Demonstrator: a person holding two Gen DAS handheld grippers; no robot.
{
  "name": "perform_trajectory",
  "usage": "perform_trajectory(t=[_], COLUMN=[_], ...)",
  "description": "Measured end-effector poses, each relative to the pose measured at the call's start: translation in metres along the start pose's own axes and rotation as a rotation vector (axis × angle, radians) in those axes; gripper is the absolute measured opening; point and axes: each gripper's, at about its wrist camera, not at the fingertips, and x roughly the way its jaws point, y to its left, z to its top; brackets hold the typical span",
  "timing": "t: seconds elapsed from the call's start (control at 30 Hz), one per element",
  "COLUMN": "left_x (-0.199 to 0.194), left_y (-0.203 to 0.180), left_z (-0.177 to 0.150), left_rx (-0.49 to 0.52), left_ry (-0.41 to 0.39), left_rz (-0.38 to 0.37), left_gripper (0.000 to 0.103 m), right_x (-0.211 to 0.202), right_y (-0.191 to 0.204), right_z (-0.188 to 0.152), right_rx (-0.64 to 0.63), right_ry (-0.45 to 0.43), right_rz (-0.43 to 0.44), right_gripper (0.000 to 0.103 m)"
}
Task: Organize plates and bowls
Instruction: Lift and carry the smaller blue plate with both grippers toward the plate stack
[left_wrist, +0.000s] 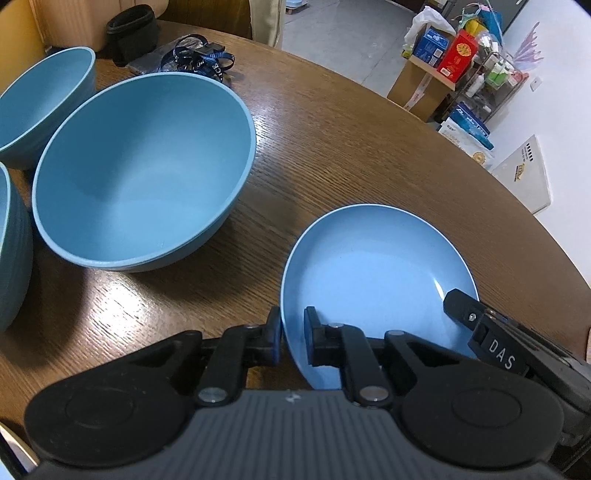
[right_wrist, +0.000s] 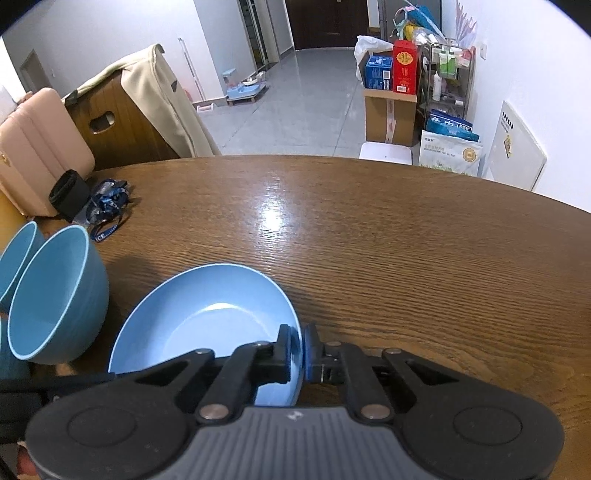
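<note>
Both grippers clamped on one blue plate (left_wrist: 373, 273) above table (right_wrist: 369, 240): left gripper (left_wrist: 291, 332) pinching left rim, right gripper (right_wrist: 296, 350) pinching right rim. Thin-edge grips; uneven lift likely to tilt or slip plate. Big bowl (left_wrist: 144, 166) near left, collision risk.

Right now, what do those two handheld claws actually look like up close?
Both look alike: a ribbed grey body, two round black discs at its sides, and black linkage bars with silver rivets leading to two black fingers with blue pads. The left claw shows this; the right claw also carries white "DAS" lettering, seen in the left view.
</note>
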Motion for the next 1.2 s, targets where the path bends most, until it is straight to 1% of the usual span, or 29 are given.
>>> perform_trajectory(t=[0.2, 0.4, 0.67, 0.93, 1.2], left_x=[-0.011, -0.023, -0.041, -0.065, -0.092], left_y=[0.0, 0.003, 0.012, 0.023, 0.039], left_z=[-0.005, -0.011, -0.019, -0.031, -0.051], left_rx=[0.027, 0.036, 0.044, 0.053, 0.067], left_ry=[-0.014, -0.031, -0.047, -0.063, -0.072], left_rz=[-0.014, -0.031, -0.045, -0.051, -0.052], left_gripper=[0.013, 0.013, 0.013, 0.013, 0.013], right_x=[-0.016, -0.033, -0.056, -0.08, -0.106], right_y=[0.0, 0.002, 0.006, 0.022, 0.038], right_z=[-0.005, -0.013, -0.027, -0.041, -0.057], right_rx=[-0.002, 0.007, 0.019, -0.001, -0.008], right_ry=[-0.023, -0.049, -0.082, -0.108, -0.127], right_rz=[0.0, -0.008, 0.004, -0.001, 0.006], right_gripper=[0.006, 0.006, 0.005, 0.005, 0.005])
